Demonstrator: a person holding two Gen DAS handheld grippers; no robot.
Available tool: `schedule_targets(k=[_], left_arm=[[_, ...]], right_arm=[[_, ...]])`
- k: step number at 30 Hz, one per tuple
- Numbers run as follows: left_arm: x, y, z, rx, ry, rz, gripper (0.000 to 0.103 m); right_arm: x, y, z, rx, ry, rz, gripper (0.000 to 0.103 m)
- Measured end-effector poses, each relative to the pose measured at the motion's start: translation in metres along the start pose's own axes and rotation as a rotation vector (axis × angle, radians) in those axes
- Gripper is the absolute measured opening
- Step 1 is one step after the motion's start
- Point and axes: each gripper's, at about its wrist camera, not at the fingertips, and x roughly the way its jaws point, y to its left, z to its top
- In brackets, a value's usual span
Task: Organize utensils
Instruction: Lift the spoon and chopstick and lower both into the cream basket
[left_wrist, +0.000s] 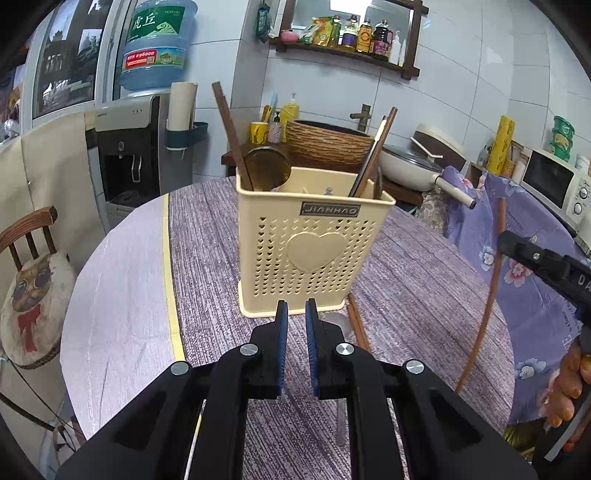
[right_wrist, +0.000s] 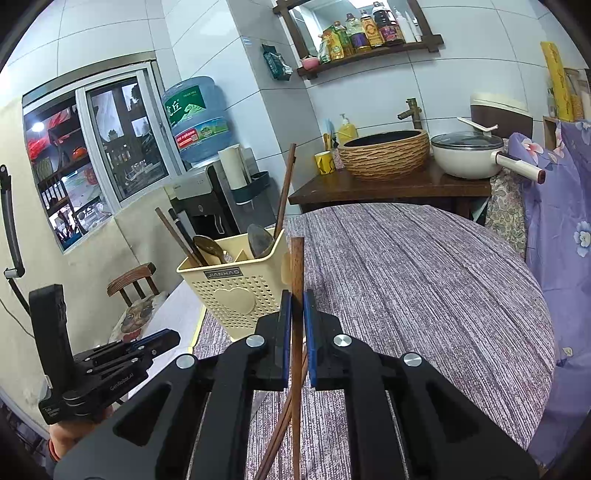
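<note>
Chopstick stands clamped upright in your right gripper; your left gripper, nearly closed and empty, faces the holder.

The utensil holder is set on the table straight ahead of the left gripper and ahead-left of the right gripper. A chopstick is held upright between the right gripper's pads. More chopsticks lie on the table just right of the left gripper. A sink basin is placed on a counter behind the table.
</note>
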Motion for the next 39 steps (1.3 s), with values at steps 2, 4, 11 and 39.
schedule_targets(k=[2, 4, 11, 39], left_arm=[[0.004, -0.001, -0.002, 0.008, 0.017, 0.004, 0.011], [0.011, -0.004, -0.004, 0.021, 0.038, 0.002, 0.013], [0.056, -0.029, -0.020, 0.118, 0.181, -0.040, 0.042], [0.147, -0.065, -0.009, 0.200, 0.365, 0.016, 0.036]], right_arm=[[0.001, -0.004, 0.001, 0.010, 0.002, 0.003, 0.008], [0.001, -0.005, 0.001, 0.010, 0.003, 0.004, 0.008], [-0.002, -0.005, 0.000, 0.007, -0.004, 0.002, 0.008], [-0.017, 0.002, -0.004, -0.003, -0.030, 0.008, 0.008]])
